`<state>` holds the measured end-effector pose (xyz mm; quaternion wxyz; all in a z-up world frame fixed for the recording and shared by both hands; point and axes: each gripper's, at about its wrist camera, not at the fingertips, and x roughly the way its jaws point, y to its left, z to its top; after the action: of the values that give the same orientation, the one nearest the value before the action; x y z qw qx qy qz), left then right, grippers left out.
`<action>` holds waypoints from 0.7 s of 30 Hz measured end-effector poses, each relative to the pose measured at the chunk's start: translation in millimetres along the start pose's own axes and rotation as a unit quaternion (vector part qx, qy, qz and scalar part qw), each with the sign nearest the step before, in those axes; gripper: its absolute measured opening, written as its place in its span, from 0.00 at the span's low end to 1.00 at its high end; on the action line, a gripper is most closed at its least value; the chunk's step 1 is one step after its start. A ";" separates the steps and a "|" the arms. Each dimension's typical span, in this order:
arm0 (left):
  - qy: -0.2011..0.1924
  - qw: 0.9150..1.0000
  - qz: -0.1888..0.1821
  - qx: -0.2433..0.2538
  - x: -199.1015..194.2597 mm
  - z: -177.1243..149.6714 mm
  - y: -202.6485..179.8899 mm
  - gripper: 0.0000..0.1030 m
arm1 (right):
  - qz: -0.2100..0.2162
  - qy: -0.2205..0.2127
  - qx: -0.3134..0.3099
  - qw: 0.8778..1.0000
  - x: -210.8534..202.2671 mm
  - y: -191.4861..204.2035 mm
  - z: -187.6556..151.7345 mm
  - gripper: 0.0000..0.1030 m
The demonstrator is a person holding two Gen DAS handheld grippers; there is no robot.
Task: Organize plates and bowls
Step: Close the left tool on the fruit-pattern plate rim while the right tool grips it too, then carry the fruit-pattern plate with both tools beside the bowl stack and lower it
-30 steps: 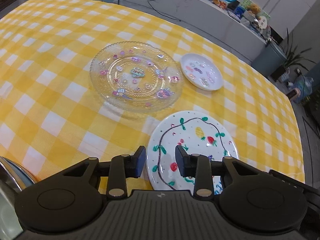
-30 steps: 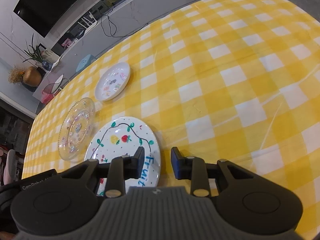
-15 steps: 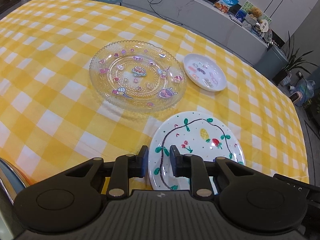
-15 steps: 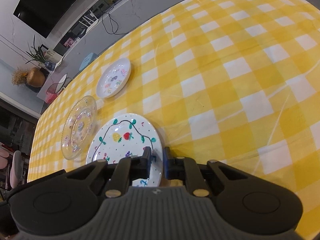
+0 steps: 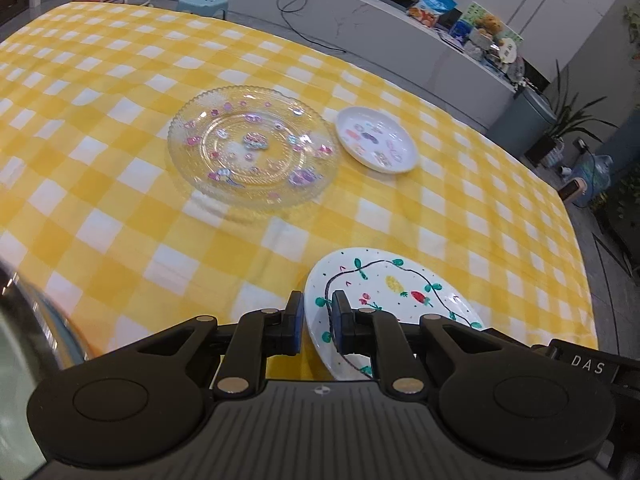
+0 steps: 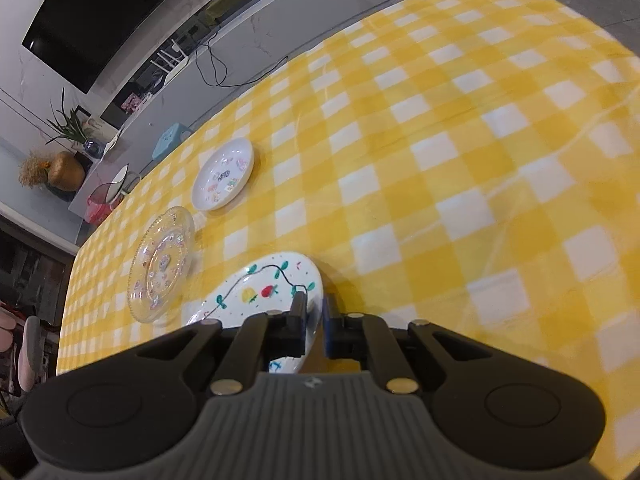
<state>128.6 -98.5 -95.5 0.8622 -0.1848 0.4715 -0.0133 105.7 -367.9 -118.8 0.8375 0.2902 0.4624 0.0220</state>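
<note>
White glazed ceramic is sitting between both sets of jaws: the painted fruit plate (image 5: 394, 300) is being pinched at opposite rims, with the left gripper (image 5: 316, 322) closing its jaws on one edge and the right gripper (image 6: 314, 326) clamped narrow on the other. The plate is looking tilted, its rim raised off the yellow checked surface (image 5: 120, 208) on the right gripper's side.

The main risk is slip. Each grip is taking only a thin strip of smooth rim, so if the left jaws are not fully seated while the hands are lifting, the plate could be pivoting out and dropping back onto the surface. Uneven pulling by the two hands could also be twisting the rim out of one pair of jaws, or squeezing hard enough to chip it. The loose cloth could be dragging along with the plate if an edge is catching it.

Ahead of the left jaws and slightly to their left, the clear glass plate (image 5: 254, 146) is lying flat, likely the stacking target; it is fragile, so a hard landing is a danger. Further ahead and to the right of it, the small white dish (image 5: 376, 140) is resting just beside the glass one, crowding that side. Nothing is lying between the held plate and the glass plate.
</note>
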 end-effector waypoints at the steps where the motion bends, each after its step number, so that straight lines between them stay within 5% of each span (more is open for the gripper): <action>1: 0.000 1.000 -0.004 0.002 -4.0 -3.2 -1.3 0.15 | -0.002 -0.002 0.002 1.000 -5.9 -0.5 -1.8 0.06; 13: 0.019 0.999 -0.039 0.021 -39.0 -44.4 -9.1 0.15 | -0.053 0.046 -0.019 0.997 -61.4 -4.5 -19.5 0.06; 21: 0.026 0.999 -0.033 0.022 -46.2 -64.1 -1.9 0.15 | -0.091 0.105 -0.033 0.990 -52.4 -8.2 -39.2 0.07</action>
<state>50.8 -110.7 -88.8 0.8529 -0.1806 0.4865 -0.0570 43.1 -372.5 -98.9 0.7919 0.2151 0.5714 -0.0084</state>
